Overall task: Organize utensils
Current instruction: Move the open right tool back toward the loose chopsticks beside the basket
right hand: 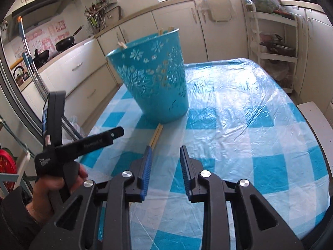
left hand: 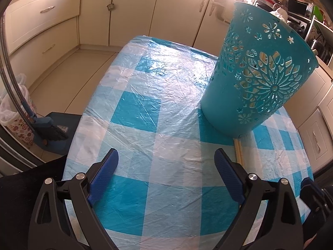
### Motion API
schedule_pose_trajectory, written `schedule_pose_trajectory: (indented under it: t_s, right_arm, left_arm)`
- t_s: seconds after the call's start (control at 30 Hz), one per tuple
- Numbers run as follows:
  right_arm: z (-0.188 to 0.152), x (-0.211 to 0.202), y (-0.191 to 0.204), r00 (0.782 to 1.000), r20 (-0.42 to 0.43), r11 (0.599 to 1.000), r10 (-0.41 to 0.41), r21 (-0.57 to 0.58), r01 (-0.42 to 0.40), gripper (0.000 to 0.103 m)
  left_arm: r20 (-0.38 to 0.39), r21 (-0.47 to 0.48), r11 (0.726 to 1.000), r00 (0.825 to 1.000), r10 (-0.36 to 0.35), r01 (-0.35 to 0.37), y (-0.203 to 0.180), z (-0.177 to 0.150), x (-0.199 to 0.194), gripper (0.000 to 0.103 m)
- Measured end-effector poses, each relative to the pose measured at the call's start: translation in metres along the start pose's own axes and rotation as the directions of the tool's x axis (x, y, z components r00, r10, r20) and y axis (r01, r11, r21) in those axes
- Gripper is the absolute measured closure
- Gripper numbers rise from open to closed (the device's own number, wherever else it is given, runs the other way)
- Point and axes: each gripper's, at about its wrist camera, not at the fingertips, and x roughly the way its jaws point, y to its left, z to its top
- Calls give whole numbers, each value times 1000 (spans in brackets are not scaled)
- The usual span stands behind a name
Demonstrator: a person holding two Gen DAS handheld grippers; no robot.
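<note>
beside the teal basket (right hand: pixel 154 79), loose chopsticks (right hand: pixel 156 134)

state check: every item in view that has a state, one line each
Left gripper: open wide, nothing between its fingers.
Right gripper: open a little, empty.
Basket: upright on the table, chopsticks inside poking past the rim.
Loose chopsticks: a pair lying flat on the table at the basket's base, just ahead of the right gripper.
Tablecloth: spread over the table, creased plastic sheet on top.
</note>
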Motion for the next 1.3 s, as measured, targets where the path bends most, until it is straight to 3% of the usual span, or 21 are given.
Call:
schedule_pose_trajectory:
  t_s: [0.43,1.3]
  right_arm:
    - [-22,10,-6,998,-56,1000,-6,13,6,75]
    - [-26,10,0,995,-92,1000,-28,5,28,70]
  left_arm:
    - [-1,-1,1000,1000,-1,1,0,0,0,14]
    - [2,-8,1000,1000,-3,3,3,-1,0,14]
